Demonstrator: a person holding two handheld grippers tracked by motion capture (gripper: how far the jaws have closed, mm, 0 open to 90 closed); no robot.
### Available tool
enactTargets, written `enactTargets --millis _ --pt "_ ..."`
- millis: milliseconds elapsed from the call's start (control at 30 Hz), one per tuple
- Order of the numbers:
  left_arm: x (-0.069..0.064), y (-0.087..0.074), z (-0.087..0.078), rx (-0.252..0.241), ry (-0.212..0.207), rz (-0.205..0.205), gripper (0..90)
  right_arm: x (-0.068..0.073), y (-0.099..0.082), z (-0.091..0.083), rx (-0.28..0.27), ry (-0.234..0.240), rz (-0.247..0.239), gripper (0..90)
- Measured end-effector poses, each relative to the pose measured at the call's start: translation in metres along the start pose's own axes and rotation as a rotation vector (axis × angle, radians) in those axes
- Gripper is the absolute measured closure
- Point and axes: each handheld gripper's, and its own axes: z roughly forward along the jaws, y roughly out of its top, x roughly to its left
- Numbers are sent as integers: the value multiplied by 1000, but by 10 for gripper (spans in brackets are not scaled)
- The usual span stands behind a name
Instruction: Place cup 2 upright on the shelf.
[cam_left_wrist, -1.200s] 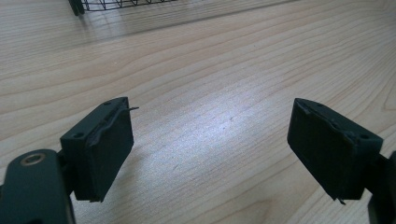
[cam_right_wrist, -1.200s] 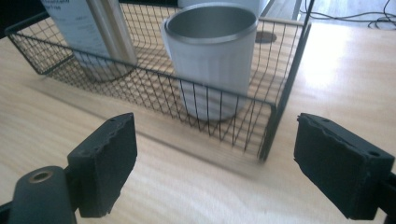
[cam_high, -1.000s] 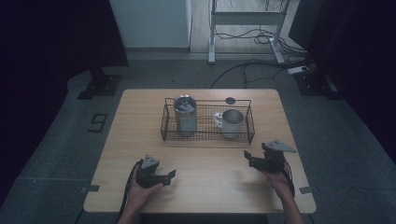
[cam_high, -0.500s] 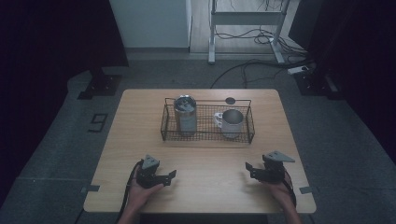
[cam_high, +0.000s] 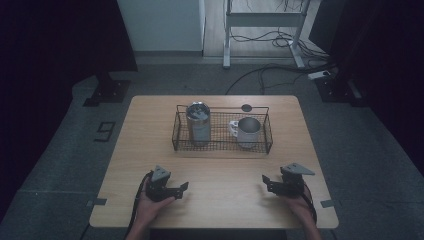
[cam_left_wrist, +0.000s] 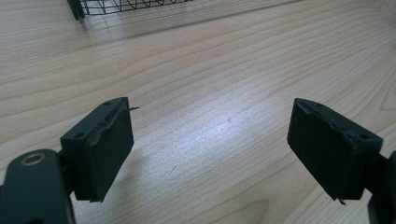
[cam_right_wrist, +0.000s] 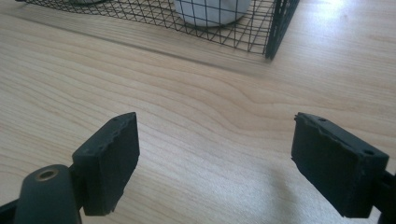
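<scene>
Grippers (cam_high: 184, 186) (cam_high: 266, 180) low over table (cam_high: 225, 170), jaws apart

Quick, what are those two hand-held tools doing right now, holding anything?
Left tool: open, holding nothing, over bare table.
Right tool: open, holding nothing, short of the wire basket.

The black two-jaw left gripper (cam_high: 181, 189) carries a grey three-cornered plate (cam_high: 161, 173) on top, as does the black right gripper (cam_high: 266, 182), whose plate (cam_high: 297, 169) is flatter and wider. Dark cables (cam_high: 136, 207) trail from each. Each jaw ends in a thick rectangular black pad (cam_left_wrist: 110, 143) with small screw holes and worn, frayed edges. A brass-coloured ring (cam_right_wrist: 46, 175) sits in the left jaw arm.
</scene>
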Motion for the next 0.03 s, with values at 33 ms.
enactTargets --millis 33 --pt "0 0 0 2 0 1 146 -1 -1 0 1 0 2 151"
